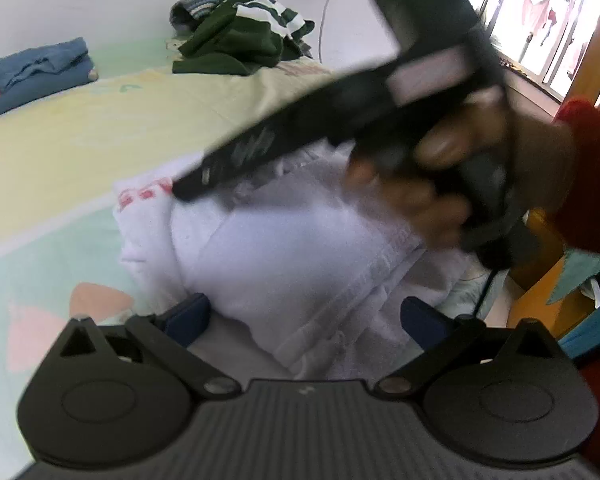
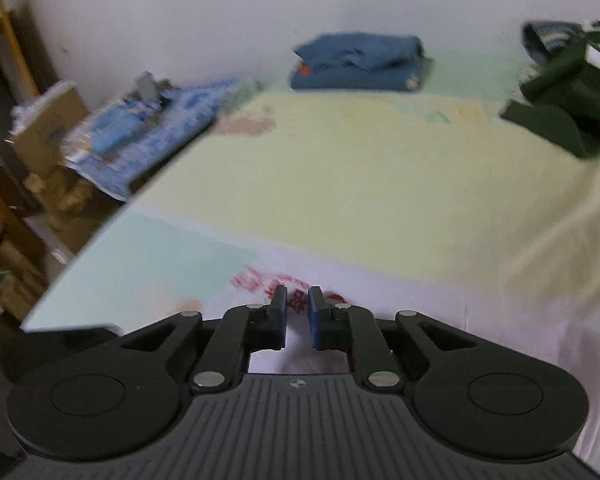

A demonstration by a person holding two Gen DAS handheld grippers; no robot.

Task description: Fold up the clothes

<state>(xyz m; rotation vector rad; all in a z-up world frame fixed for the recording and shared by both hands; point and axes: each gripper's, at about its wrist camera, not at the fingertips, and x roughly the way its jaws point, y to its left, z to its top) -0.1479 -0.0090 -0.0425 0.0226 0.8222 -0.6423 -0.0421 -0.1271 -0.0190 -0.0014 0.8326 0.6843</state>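
Observation:
A white garment (image 1: 300,248) with red print lies bunched in folds on the bed; it fills the lower right of the right wrist view as the white garment (image 2: 400,312). My left gripper (image 1: 306,316) stands open wide, its blue pads on either side of the cloth's near part and not pressing it. My right gripper (image 1: 184,192), held by a hand (image 1: 440,168) in a red sleeve, reaches across to the garment's far edge by the red print. In its own view the right gripper (image 2: 297,300) is nearly closed, with white cloth in the narrow gap.
The pastel bed sheet (image 2: 360,180) stretches ahead. Folded blue clothes (image 2: 360,64) lie by the wall, and a dark green striped pile (image 2: 568,92) lies at the far right. Boxes and blue packages (image 2: 140,124) stand past the bed's left edge. A window (image 1: 548,20) is on the right.

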